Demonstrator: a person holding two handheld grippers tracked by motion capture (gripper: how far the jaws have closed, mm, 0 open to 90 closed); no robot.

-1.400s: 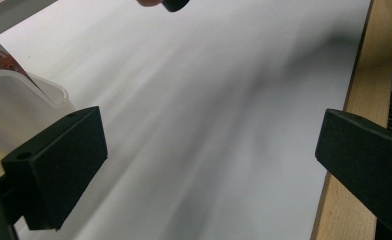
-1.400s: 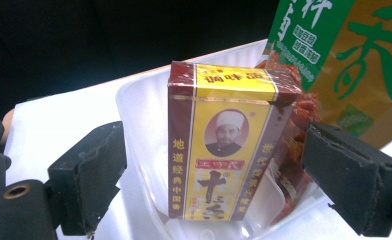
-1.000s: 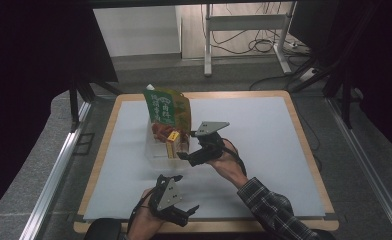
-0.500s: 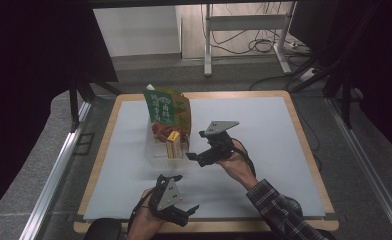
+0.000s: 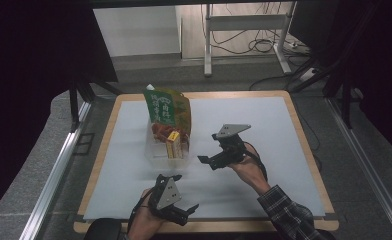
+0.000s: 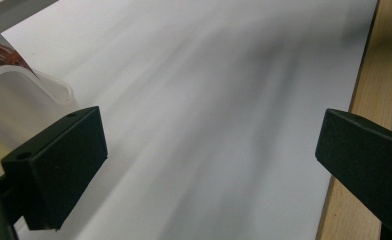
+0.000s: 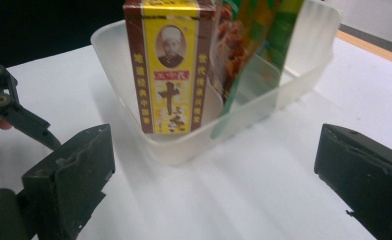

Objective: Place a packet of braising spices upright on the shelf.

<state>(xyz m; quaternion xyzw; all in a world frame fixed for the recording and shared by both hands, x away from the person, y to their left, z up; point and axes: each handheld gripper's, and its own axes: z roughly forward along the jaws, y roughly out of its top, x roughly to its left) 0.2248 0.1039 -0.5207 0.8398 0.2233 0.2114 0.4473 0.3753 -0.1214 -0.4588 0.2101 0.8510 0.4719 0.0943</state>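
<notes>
Our right hand-held gripper (image 5: 219, 158) has backed away from the clear tub (image 5: 156, 155) on the bench (image 5: 264, 125), jaws wide, empty. The left hand-held gripper (image 5: 176, 212) waits released. The spice box (image 7: 169, 65) stands inside the tub.

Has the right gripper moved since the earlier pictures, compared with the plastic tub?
Yes. In the high view the right gripper has drawn away from the clear plastic tub, rightward, and now hangs open beside it over the white mat.
</notes>
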